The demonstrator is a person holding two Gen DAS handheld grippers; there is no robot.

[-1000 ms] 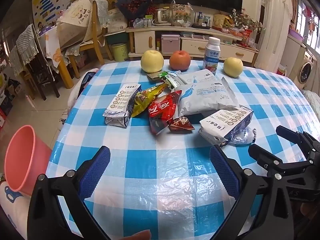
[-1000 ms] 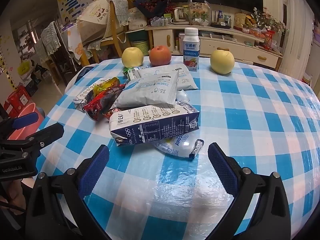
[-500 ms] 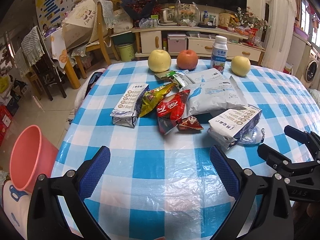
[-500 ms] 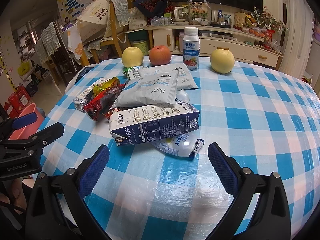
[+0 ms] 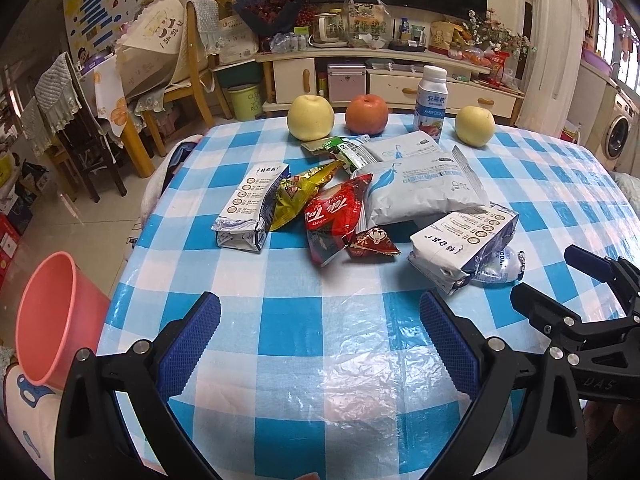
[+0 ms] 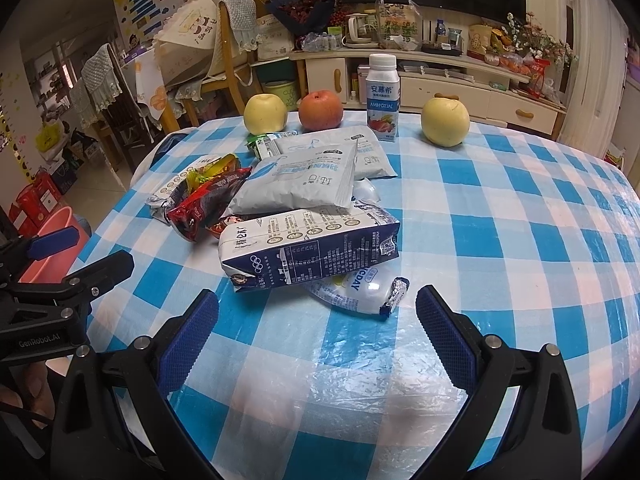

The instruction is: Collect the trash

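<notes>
1. We find the left gripper [image 5: 320, 340] over the near edge of the table [image 5: 320, 420], fingers spread wide, nothing between them. Its lower frame is cut off by the picture edge.
2. The right gripper [image 6: 316, 328] stands likewise: fingers wide apart, empty, above bare checked cloth. Each gripper shows at the margin of the other's view, partly cropped.
3. Just beyond the right gripper lies a pouch [image 6: 360, 290], its far half hidden beneath a carton [image 6: 308, 252] resting on it. The pouch's print is only partly legible.
4. Behind these sits the trash heap at mid-table: a red wrapper [image 5: 334, 216], a small dark-red packet [image 5: 372, 242], a gold wrapper [image 5: 300, 196], a second carton [image 5: 250, 208] on the left, and a grey bag [image 5: 420, 192] overlapping another grey bag [image 5: 400, 148] behind it. A green wrapper [image 5: 340, 148] is mostly covered.
5. Along the far edge stand two yellow apples [image 5: 311, 117] [image 5: 475, 126], a red apple [image 5: 367, 114] and a bottle [image 5: 431, 104], upright, apart from the heap.
6. A pink bin [image 5: 52, 320] stands on the floor left of the table; its base is out of sight.
</notes>
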